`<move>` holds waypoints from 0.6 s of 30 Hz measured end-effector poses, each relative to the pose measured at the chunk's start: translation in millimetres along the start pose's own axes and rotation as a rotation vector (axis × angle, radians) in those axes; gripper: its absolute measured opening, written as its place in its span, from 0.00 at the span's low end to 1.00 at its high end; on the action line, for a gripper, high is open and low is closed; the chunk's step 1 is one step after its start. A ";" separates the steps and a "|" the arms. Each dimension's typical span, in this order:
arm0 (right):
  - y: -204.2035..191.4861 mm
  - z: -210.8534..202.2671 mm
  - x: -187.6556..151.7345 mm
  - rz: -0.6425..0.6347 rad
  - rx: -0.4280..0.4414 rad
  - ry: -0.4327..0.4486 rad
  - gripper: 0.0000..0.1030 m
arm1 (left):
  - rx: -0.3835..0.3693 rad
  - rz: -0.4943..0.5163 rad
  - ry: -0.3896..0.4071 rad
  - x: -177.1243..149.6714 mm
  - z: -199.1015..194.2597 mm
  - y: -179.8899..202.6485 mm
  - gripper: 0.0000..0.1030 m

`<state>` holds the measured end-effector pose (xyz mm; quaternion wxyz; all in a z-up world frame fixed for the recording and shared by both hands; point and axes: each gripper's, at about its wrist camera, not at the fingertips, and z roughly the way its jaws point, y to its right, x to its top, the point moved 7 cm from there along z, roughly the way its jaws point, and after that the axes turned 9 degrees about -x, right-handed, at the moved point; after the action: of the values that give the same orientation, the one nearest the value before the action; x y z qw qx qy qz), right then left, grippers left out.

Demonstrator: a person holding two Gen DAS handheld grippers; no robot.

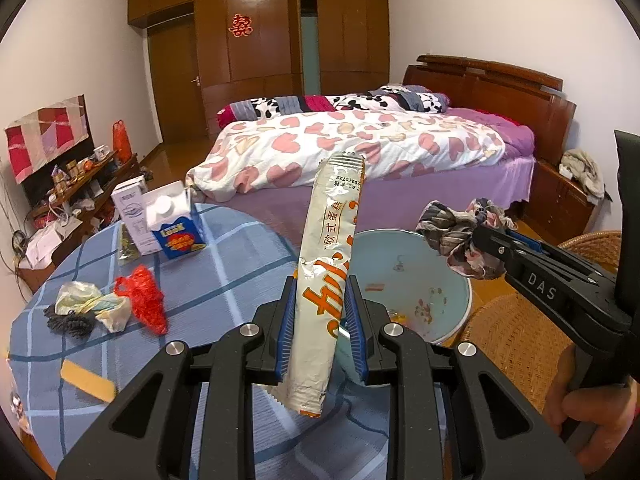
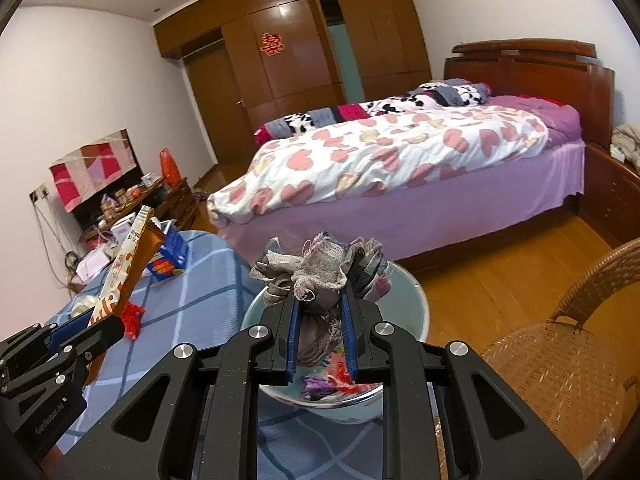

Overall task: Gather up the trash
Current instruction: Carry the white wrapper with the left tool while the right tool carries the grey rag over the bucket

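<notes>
My left gripper is shut on a long white and orange snack wrapper, held upright above the table next to the light blue bin. My right gripper is shut on a crumpled grey rag and holds it over the bin, which has scraps inside. The rag also shows in the left wrist view, and the wrapper in the right wrist view. A red plastic bag, a crumpled pale wrapper and a black scrap lie on the table's left.
The round table has a blue checked cloth. Two cartons stand at its far side, and a tan flat stick lies near the left edge. A wicker chair stands to the right. A bed lies beyond.
</notes>
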<state>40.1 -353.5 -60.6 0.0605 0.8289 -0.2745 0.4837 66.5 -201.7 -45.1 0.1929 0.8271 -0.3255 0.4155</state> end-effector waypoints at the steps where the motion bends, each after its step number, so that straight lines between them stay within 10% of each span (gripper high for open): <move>1: 2.8 1.4 -0.2 0.002 -0.005 0.000 0.18 | -0.002 0.006 -0.004 0.9 3.7 3.5 0.23; 18: 36.9 35.6 -12.4 0.032 -0.119 -0.046 0.19 | -0.010 0.008 -0.081 -0.8 61.4 27.8 0.24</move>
<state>43.8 -392.7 -95.8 0.0954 0.8302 -0.3172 0.4485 81.2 -257.4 -80.0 0.1822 0.8410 -0.3382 0.3810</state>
